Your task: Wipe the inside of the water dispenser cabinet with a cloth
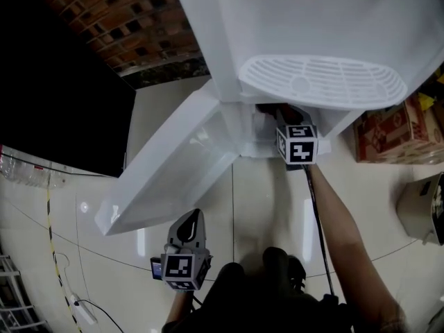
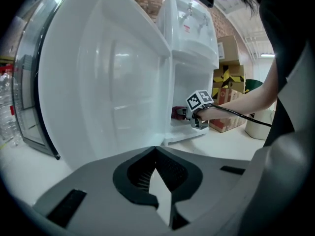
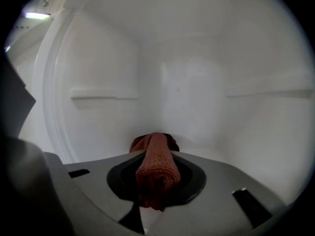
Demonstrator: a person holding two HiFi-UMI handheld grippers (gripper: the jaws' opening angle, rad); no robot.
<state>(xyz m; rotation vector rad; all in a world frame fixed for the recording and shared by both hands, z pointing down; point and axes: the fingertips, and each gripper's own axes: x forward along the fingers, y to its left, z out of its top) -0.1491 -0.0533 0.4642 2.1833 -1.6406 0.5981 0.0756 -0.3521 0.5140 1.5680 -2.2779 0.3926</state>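
Currently the right tool is closed on the cloth. The reddish-brown cloth is rolled lengthwise between the jaws and bunches up just beyond their tips. This tool is inside the cabinet in the lower part of the white water dispenser, below the slotted drip tray. The cloth end sits low against the far wall of the cabinet, but the view is too poor to confirm contact. A narrow ledge runs along the left cabinet wall, with a matching one on the right.

The cabinet door is swung fully open to the left. The left tool is held near the person, apart from the door's near edge and above the tiled floor. Its jaws meet at the tips, leave only a thin slit behind them, and hold nothing.

From the left gripper view, a small red patch just ahead of the right tool's marker cube is probably the same cloth. A cardboard box stands on the floor to the right of the dispenser.
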